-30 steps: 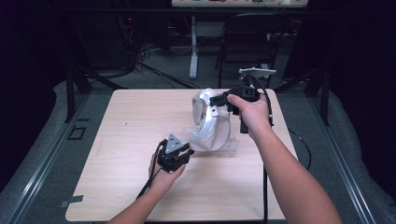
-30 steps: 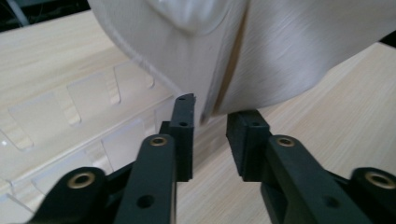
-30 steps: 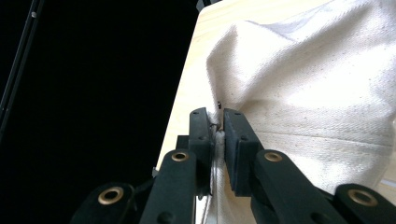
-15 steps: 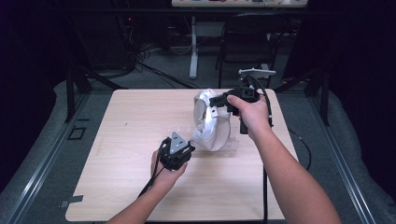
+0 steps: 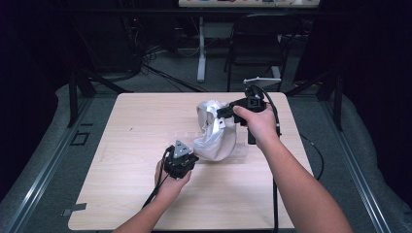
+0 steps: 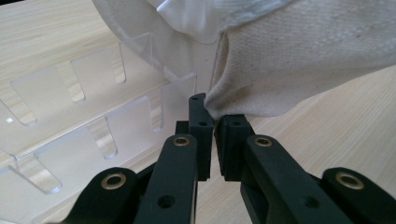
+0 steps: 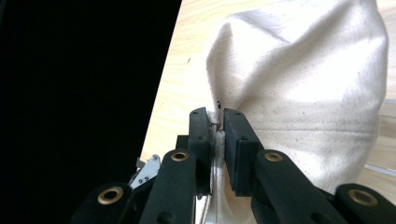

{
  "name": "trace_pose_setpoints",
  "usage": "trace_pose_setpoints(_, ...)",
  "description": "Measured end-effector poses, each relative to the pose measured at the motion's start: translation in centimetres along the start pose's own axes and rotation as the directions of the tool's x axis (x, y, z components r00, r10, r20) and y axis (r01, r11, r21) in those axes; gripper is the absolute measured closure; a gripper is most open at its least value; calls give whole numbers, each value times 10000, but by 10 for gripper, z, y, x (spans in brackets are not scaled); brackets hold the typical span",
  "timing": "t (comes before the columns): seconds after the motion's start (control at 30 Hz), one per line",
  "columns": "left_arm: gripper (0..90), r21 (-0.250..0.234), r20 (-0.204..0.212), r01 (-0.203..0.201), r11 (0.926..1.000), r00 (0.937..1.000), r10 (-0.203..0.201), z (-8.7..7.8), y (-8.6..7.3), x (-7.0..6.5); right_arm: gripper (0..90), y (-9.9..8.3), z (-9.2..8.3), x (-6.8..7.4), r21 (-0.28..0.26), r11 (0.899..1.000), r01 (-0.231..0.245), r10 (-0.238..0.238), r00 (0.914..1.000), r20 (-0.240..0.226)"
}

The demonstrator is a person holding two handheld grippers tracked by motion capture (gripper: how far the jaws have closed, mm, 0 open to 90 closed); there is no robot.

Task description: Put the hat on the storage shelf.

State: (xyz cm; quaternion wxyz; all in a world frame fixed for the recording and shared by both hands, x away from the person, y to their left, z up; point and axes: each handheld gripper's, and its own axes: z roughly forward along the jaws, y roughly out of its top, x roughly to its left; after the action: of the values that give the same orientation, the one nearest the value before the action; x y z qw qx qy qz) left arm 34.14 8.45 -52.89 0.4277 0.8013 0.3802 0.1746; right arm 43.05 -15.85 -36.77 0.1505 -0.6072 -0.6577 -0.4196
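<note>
A cream cloth bag (image 5: 216,133) sits a little right of the middle of the pale wooden table (image 5: 121,160), bunched up and standing with its mouth turned toward the left. It rests over a clear acrylic rack (image 6: 88,116) with slotted dividers, which lies flat on the tabletop and reaches out from under the cloth toward the left; from above the rack is only a faint outline.

The right gripper (image 5: 224,112), held in the person's right hand (image 5: 258,124), comes in from the right at the bag's upper rim. Seen along its own jaws, the right gripper (image 7: 217,122) is clamped on a fold of the fabric (image 7: 299,79) near a stitched seam, the cloth pinched between the two black pads.

The left gripper (image 5: 180,160) is down at the bag's near lower corner, in the left hand (image 5: 167,179), with its grey three-cornered plate on top. In the left gripper view the jaws stand close together with a thin edge of the cloth (image 6: 299,70) nipped between them, right where the bag's corner meets the table, just beside an end wall of the rack.

Black cables trail from both grippers toward the near edge. Beyond the table, a dark chair (image 5: 257,39) stands on the grey floor.
</note>
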Motion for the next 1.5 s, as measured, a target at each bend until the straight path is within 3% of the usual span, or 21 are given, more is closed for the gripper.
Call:
trace_pose_setpoints(0.23,836,-186,-113,-44,9998,9999,42,0,0,-1,820,-1,2,-2,-76,10000,-13,13,10000,-57)
trace_pose_setpoints(0.47,594,-413,43,-34,9991,10000,35,-10,-5,2,758,-3,-11,-5,-396,9992,-62,54,9998,-187)
trace_pose_setpoints(0.67,559,-530,318,-62,9986,9995,79,-33,-13,8,715,-10,-30,-6,-692,9974,195,-215,9994,-284)
trace_pose_setpoints(0.83,550,-452,354,83,9989,9994,-67,-54,-23,21,681,-22,-42,-10,-801,9950,591,-588,9983,62)
trace_pose_setpoints(1.0,533,-270,435,135,9995,9990,-124,-64,-41,39,640,-36,-46,-19,-751,9936,848,-827,9961,312)
trace_pose_setpoints(1.17,529,22,302,543,9985,9981,-543,-68,-56,55,593,-55,-49,-30,-743,9880,1356,-1279,9867,1003)
trace_pose_setpoints(1.27,515,-103,217,863,9962,9961,-861,-70,-59,62,563,-67,-47,-40,-808,9823,1689,-1565,9776,1407)
trace_pose_setpoints(1.37,509,-117,117,1026,9947,9947,-1025,-67,-61,67,553,-79,-45,-51,-864,9825,1648,-1514,9779,1440)
trace_pose_setpoints(1.5,500,-66,46,1032,9946,9947,-1032,-64,-64,67,544,-97,-39,-66,-921,9733,2102,-1873,9595,2106)
